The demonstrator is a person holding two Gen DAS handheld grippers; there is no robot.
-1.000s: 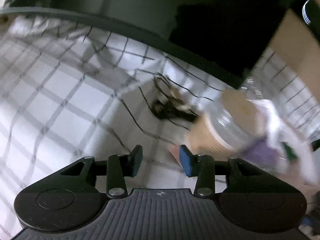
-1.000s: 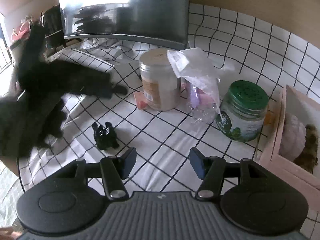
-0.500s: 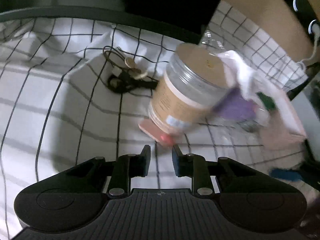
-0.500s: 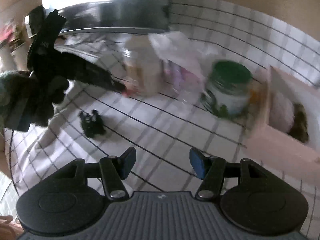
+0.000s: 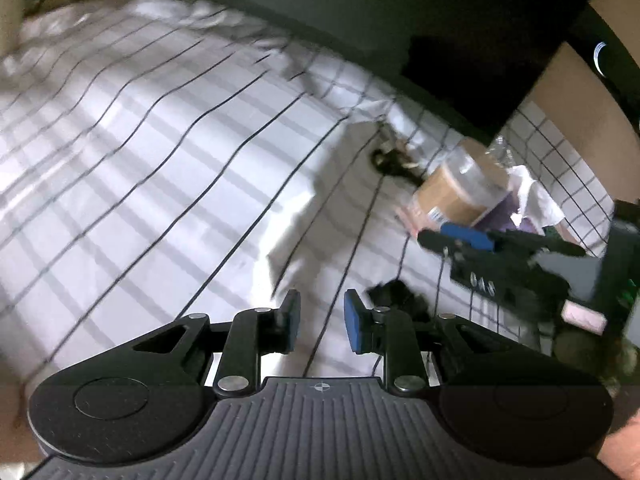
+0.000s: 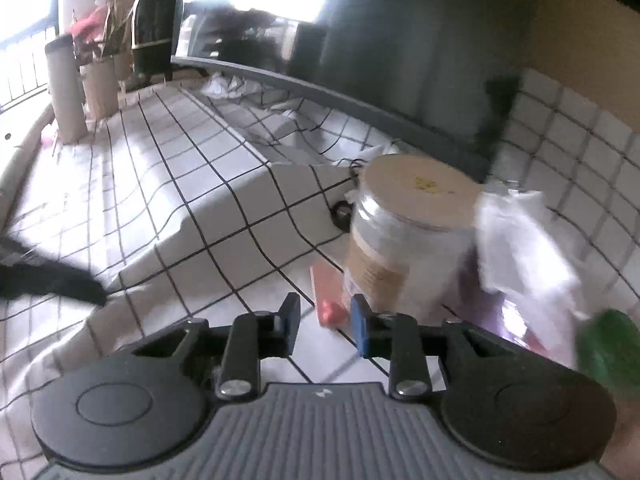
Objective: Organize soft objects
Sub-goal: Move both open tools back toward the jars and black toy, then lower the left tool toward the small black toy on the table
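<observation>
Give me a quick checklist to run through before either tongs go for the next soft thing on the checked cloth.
1. Left tongs empty: ok, pads apart with only cloth between them.
2. Right tongs empty: ok, jaws apart, nothing gripped.
3. Soft target in sight: cannot tell; the small dark item just beyond the left tongs is blurred.
4. Room between the two tools: not ok; the right tongs sit close across the left view, near that dark item.
5. Clear path for the right tongs: not ok; the tan-lidded jar and the pink piece stand directly ahead.
6. Sharp view: not ok, both cameras show motion blur.
</observation>
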